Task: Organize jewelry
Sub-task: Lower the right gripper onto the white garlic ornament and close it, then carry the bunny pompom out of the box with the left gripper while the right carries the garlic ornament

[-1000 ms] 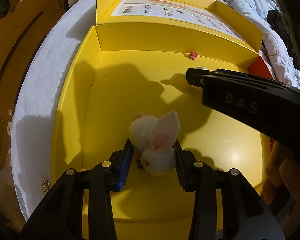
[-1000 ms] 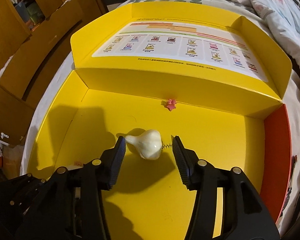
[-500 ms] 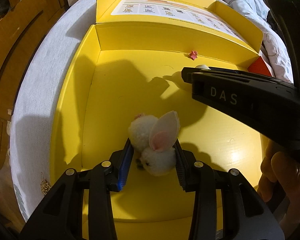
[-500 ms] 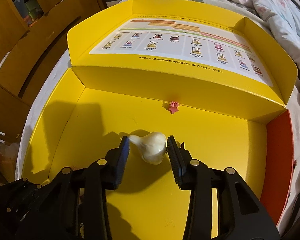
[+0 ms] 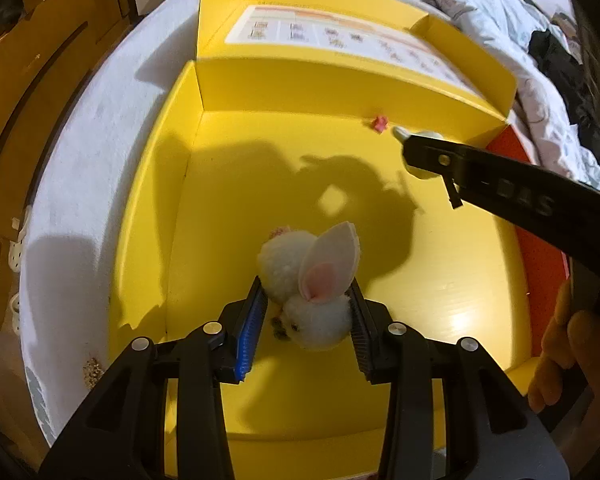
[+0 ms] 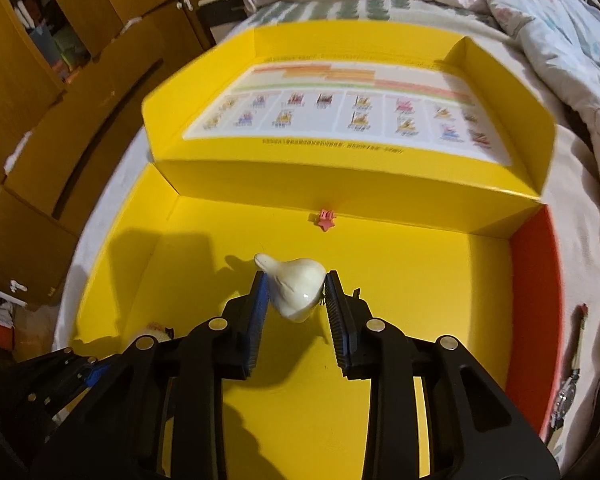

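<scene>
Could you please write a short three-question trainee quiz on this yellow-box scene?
1. True or false: the left gripper is shut on the white bunny pom-pom.
2. The right gripper grips: A) the wristwatch B) the cream teardrop piece C) the pink star clip.
3. Fill in: the pink star clip lies against the yellow box's ___ wall.

Key: 1 true; 2 B; 3 back.

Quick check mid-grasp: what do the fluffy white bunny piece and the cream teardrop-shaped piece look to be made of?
Fluffy white bunny piece, in the left gripper: yarn-like pompoms with a matte felt ear, going by the fuzzy outline. Cream teardrop-shaped piece, in the right gripper: hard and glossy, with a sharp highlight; probably glazed ceramic or plastic.
</scene>
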A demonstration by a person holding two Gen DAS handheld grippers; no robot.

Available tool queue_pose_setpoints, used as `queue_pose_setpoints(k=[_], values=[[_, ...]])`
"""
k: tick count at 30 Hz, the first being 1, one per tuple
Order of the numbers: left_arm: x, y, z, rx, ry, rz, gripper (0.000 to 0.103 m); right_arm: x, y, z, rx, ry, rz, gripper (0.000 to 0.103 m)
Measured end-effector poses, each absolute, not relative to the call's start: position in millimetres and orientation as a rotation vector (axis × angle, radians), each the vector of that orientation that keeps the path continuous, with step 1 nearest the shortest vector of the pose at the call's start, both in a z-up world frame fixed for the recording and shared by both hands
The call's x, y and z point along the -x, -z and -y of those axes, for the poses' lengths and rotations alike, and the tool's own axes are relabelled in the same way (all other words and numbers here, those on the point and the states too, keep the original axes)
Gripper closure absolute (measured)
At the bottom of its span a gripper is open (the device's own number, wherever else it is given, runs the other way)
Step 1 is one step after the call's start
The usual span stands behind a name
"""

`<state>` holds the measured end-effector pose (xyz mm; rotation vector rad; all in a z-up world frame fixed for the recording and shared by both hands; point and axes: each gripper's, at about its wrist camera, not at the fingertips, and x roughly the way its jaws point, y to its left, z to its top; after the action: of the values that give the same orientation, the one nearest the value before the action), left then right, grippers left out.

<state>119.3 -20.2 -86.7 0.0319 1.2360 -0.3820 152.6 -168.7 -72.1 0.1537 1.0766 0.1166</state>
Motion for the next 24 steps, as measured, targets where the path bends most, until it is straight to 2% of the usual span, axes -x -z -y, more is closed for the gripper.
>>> queue_pose_setpoints(k=[15, 24], values=[[-60, 27, -13, 0.04, 0.428, -1.094, 0.063, -28, -24, 212, -0.181, -0.097, -0.904, 0.073], [6, 22, -24, 0.02, 0.419, -1.063, 0.063, 69, -32, 226, -0.189, -0.065, -0.878, 0.073]])
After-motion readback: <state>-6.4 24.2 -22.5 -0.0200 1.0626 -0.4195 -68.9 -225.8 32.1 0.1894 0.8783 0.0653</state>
